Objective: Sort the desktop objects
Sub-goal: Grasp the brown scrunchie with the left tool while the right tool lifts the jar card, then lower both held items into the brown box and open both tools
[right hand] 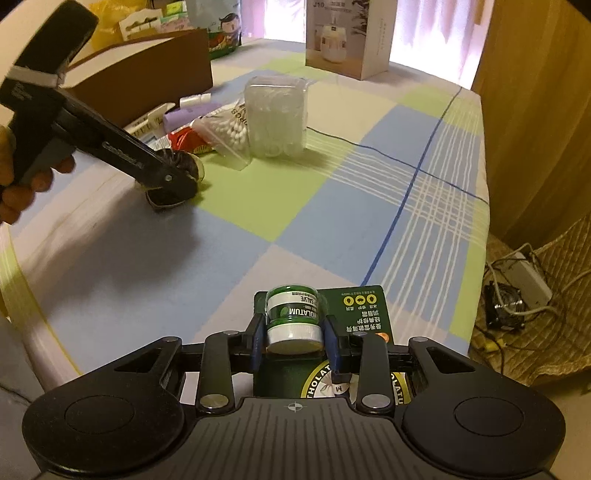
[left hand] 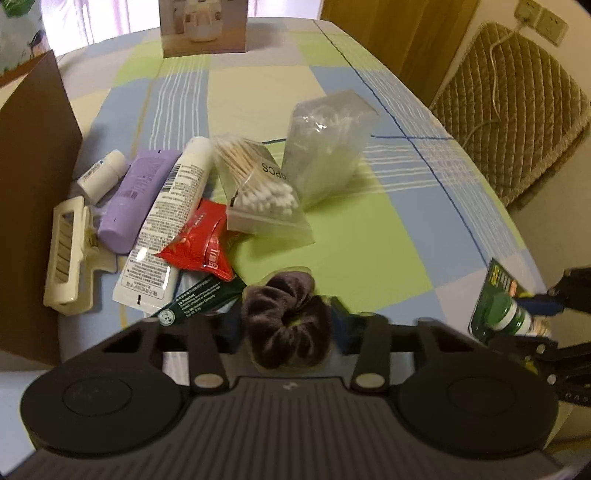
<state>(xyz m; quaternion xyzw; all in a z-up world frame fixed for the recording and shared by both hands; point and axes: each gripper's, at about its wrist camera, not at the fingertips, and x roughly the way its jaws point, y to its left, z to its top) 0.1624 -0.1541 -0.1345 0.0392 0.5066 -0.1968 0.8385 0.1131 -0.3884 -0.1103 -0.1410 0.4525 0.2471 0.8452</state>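
a: where's the salve pack (right hand: pixel 295 325)?
b: clamped between the right gripper (right hand: pixel 294 341) pads, jar lying on its side, lid toward the camera, long axis along the fingers, card below.
a: the left gripper (left hand: pixel 290 325)?
b: closed around the dark scrunchie (left hand: pixel 286 325), on the cloth nearer than the cotton-swab bag (left hand: pixel 258 184); red sachet (left hand: pixel 201 240) and white tube (left hand: pixel 166 225) crowd left of that bag.

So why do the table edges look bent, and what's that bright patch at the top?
Left wrist view: the fisheye lens bows the table; the scrunchie is slightly blurred. Right wrist view: the window behind the box is blown out.
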